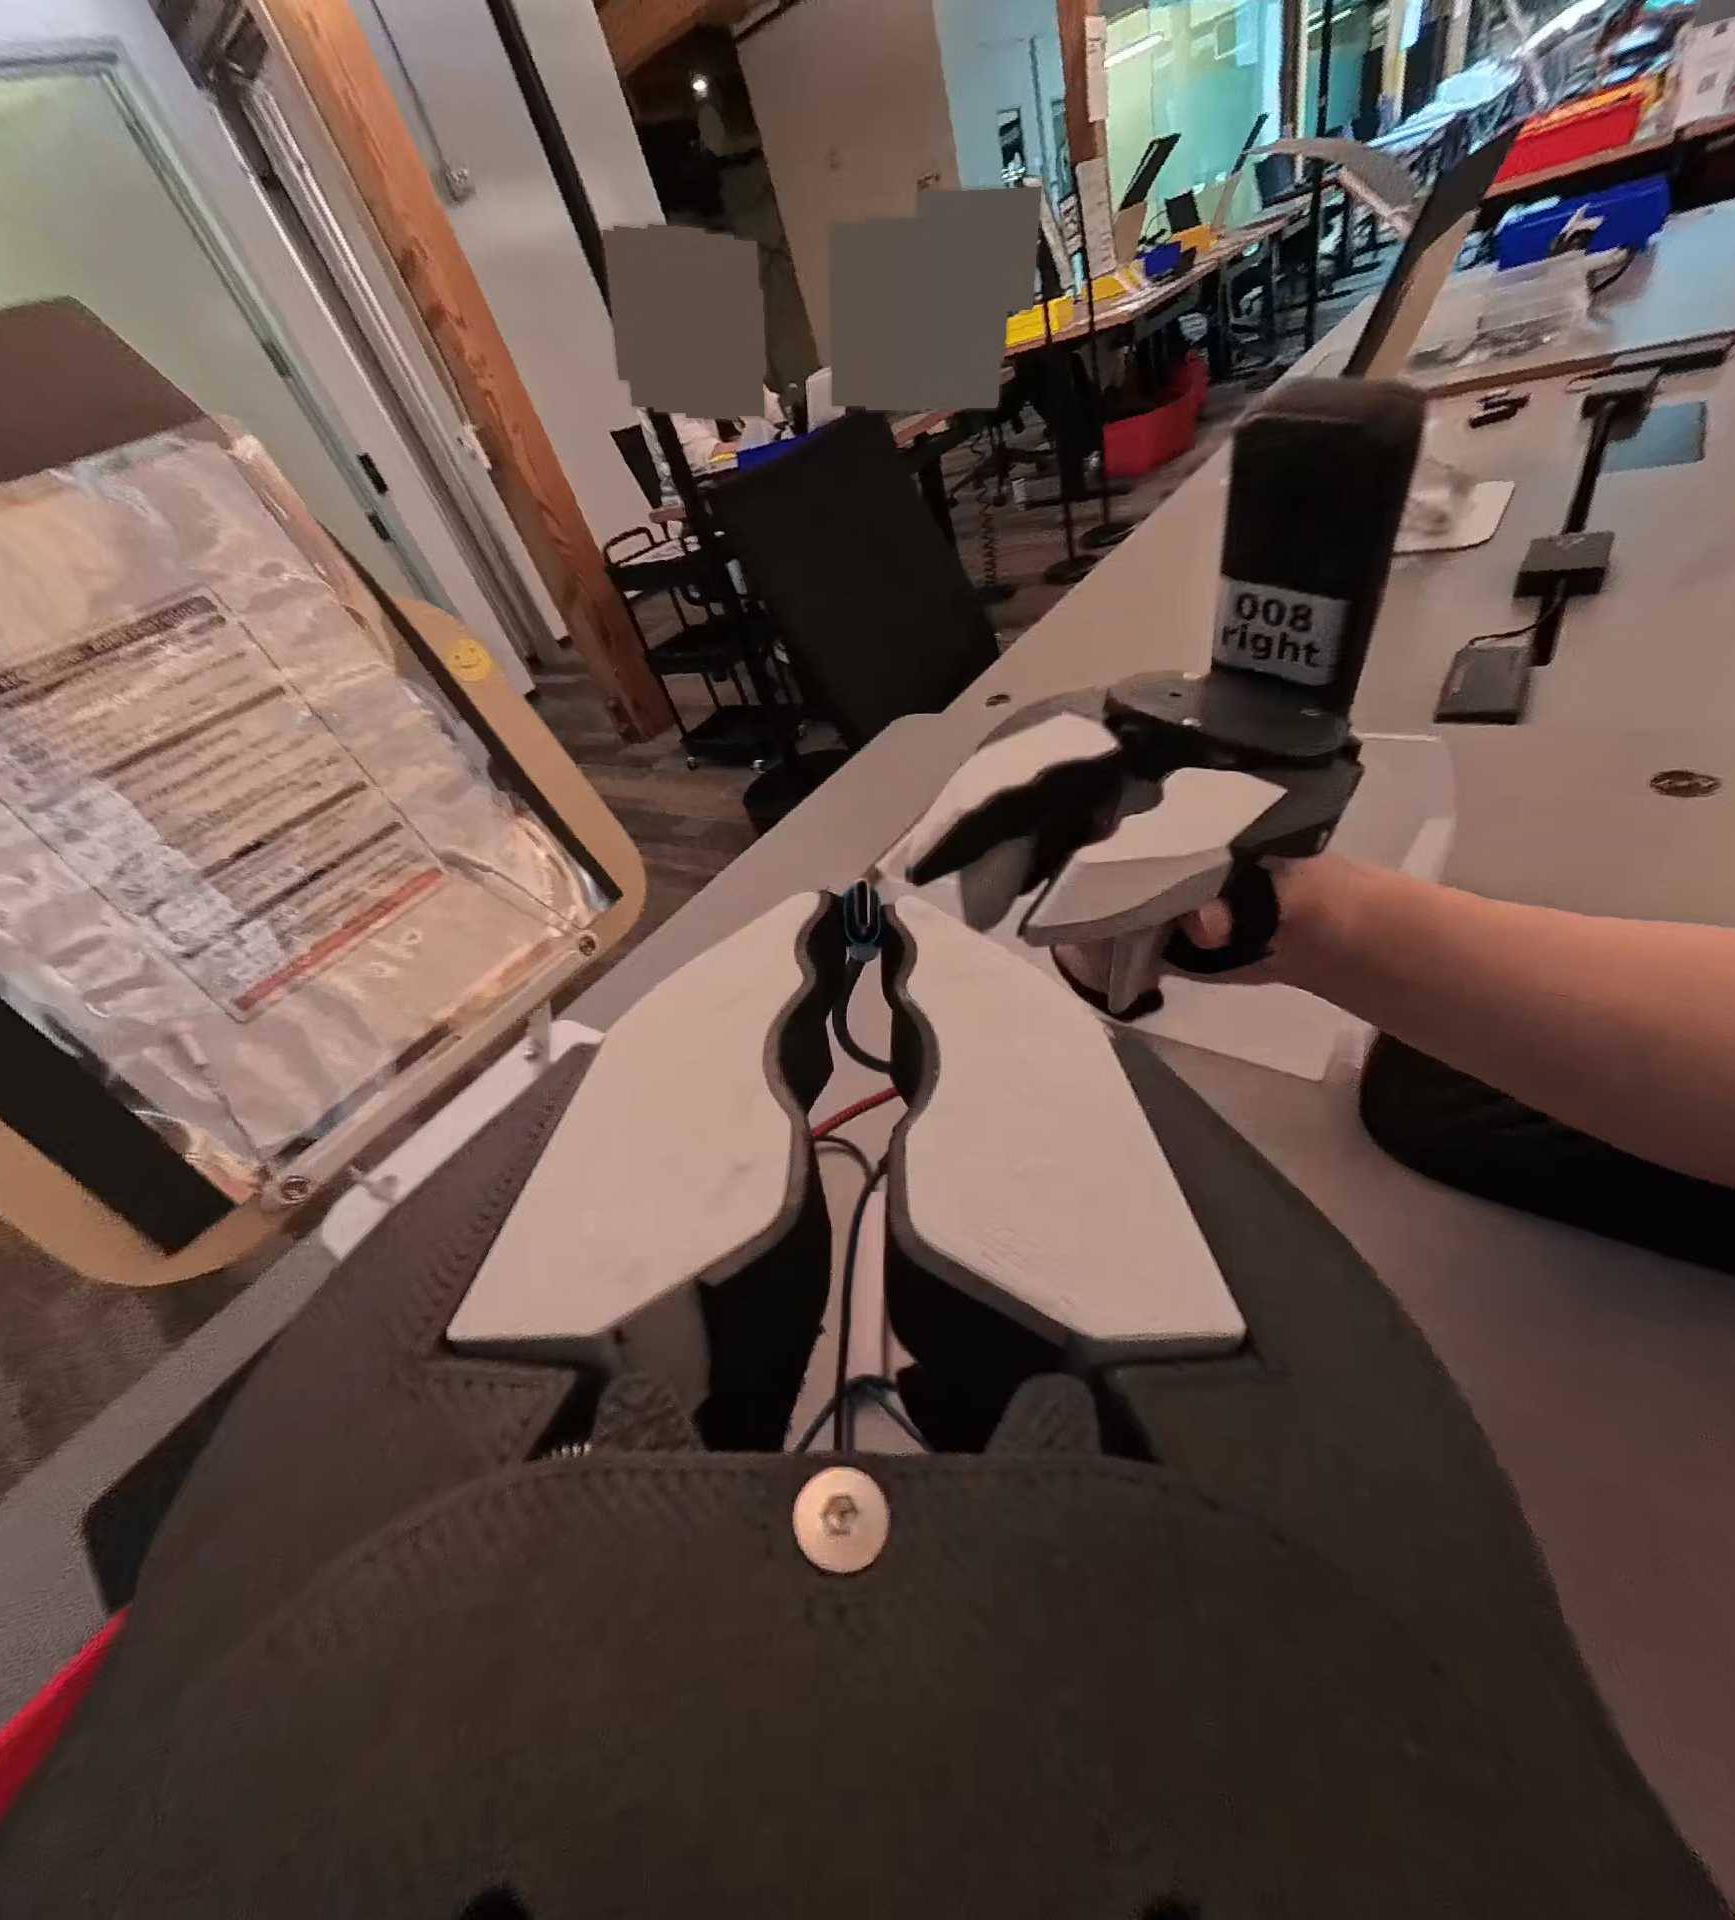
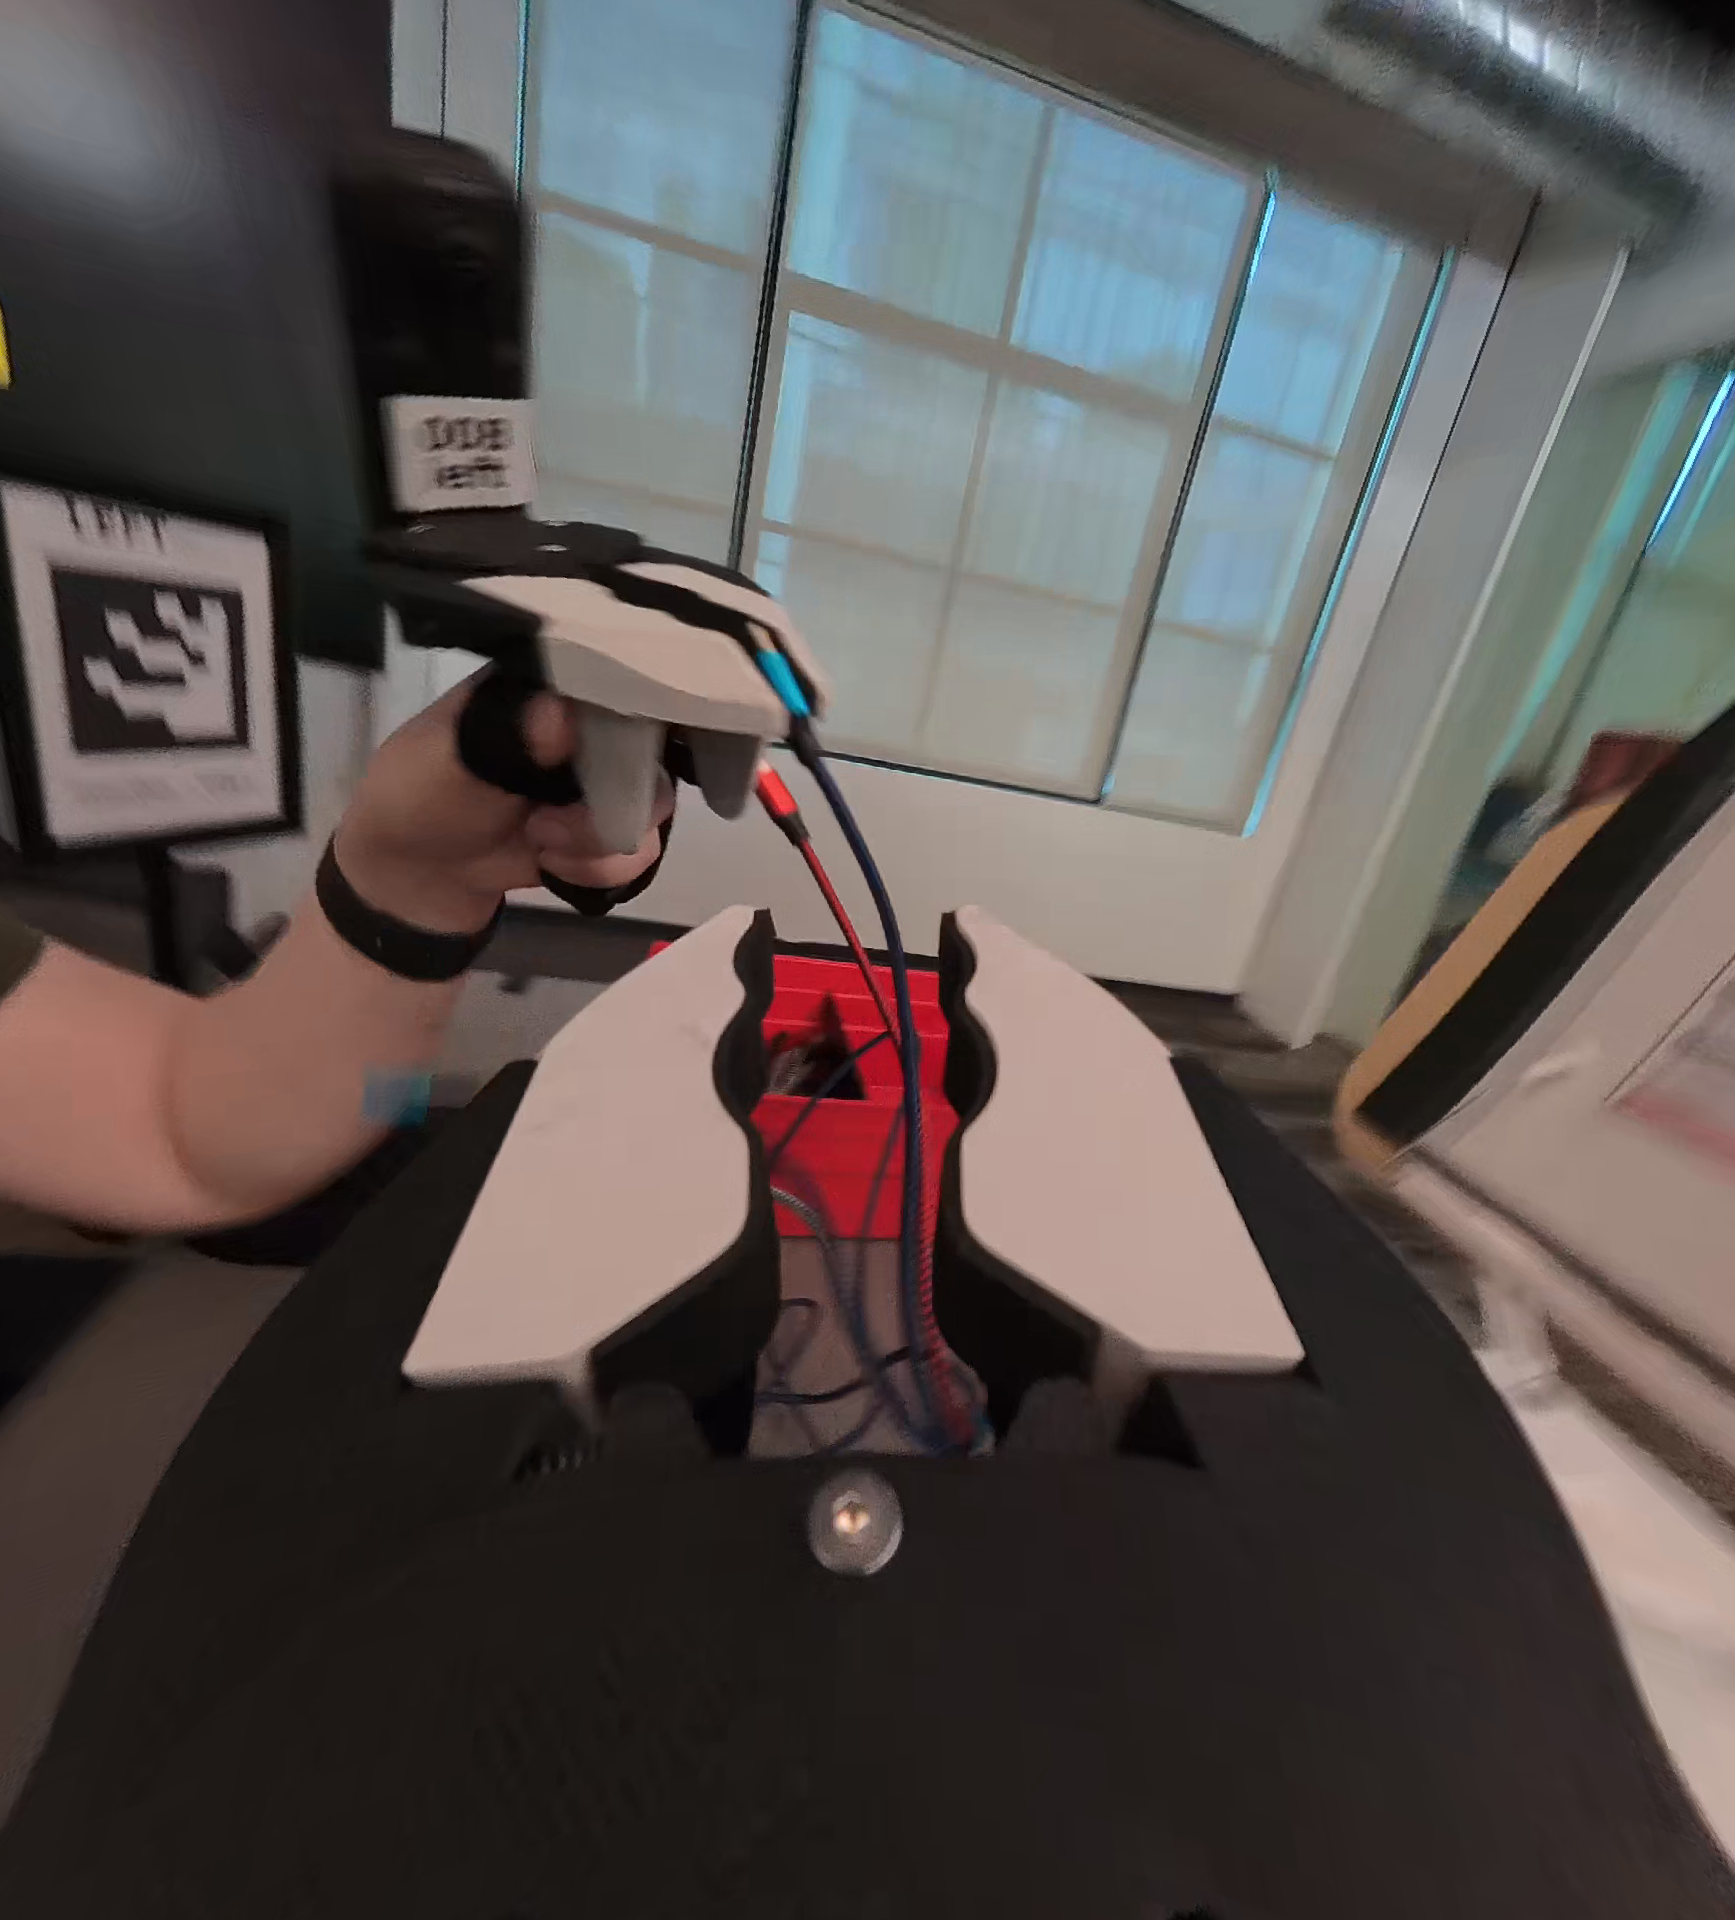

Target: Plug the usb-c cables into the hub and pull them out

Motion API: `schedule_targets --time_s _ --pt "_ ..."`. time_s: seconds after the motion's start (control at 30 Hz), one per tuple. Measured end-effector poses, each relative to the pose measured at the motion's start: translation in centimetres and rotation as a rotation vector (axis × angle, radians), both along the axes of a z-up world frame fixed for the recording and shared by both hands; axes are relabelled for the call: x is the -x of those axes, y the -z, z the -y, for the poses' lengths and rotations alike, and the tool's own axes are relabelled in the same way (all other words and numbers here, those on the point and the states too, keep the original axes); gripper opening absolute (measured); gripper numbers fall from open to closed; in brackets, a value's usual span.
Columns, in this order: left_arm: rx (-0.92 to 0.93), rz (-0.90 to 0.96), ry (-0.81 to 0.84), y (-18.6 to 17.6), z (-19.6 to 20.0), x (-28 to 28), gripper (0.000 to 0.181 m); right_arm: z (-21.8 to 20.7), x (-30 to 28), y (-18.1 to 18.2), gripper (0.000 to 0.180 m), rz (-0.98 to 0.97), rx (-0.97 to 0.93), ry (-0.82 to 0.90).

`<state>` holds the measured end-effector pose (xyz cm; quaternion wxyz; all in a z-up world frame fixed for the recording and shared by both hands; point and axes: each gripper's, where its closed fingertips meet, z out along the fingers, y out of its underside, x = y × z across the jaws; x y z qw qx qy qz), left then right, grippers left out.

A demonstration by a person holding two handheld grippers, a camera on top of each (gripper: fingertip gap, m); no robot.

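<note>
**Blue cable plug pinched aloft in the left gripper**

Blue-sleeved and metal-tipped, the usb-c plug [image 1: 861, 914] sits clamped between the tips of the left gripper [image 1: 858, 920], its fingers closed on it and raised well above the bench [image 1: 1569, 1403]. In the right wrist view the same plug [image 2: 780, 681] pokes from the left gripper [image 2: 790, 686], and its blue cable [image 2: 889, 935] hangs down in a curve. A red cable [image 2: 816, 873] with a red plug rises just beside the blue one, close under the left gripper; whether the gripper touches it cannot be told. Both cables run down past a red box [image 2: 842, 1143] lying between the right gripper's fingers. The right gripper [image 2: 855, 925] is spread open with nothing held; in the left wrist view it [image 1: 988, 883] hovers just beside the left gripper's tips. A black hub [image 1: 1564, 561] with its lead lies on the bench, well apart from both grippers.
</note>
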<state>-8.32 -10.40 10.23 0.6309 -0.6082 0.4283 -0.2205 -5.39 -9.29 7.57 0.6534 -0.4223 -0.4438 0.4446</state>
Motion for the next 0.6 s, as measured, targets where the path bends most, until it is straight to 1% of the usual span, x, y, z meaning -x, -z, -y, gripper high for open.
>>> schedule_targets --time_s 0.1,0.2,0.3,0.4,0.53,0.6 --pt "0.062 0.01 0.055 0.1 0.5 0.1 0.006 0.3 -0.3 -0.9 0.025 0.01 -0.04 0.059" --pt "0.092 0.052 0.056 -0.4 0.7 0.4 0.006 -0.2 -0.5 -1.6 0.023 -0.015 -0.089 0.185" --pt "0.134 0.087 0.065 -0.3 0.7 0.2 0.006 0.0 0.5 -1.6 0.023 0.023 -0.233 0.361" --pt "0.191 0.114 0.102 0.0 0.8 -0.3 0.006 0.9 1.6 -1.7 0.021 0.026 -0.345 0.476" --pt "0.258 0.153 0.169 0.2 1.3 -1.1 0.006 1.7 1.9 -1.9 0.018 0.009 -0.417 0.534" --pt "0.277 0.175 0.193 0.1 1.5 -1.2 0.006 1.9 2.1 -1.7 0.018 0.004 -0.433 0.522"
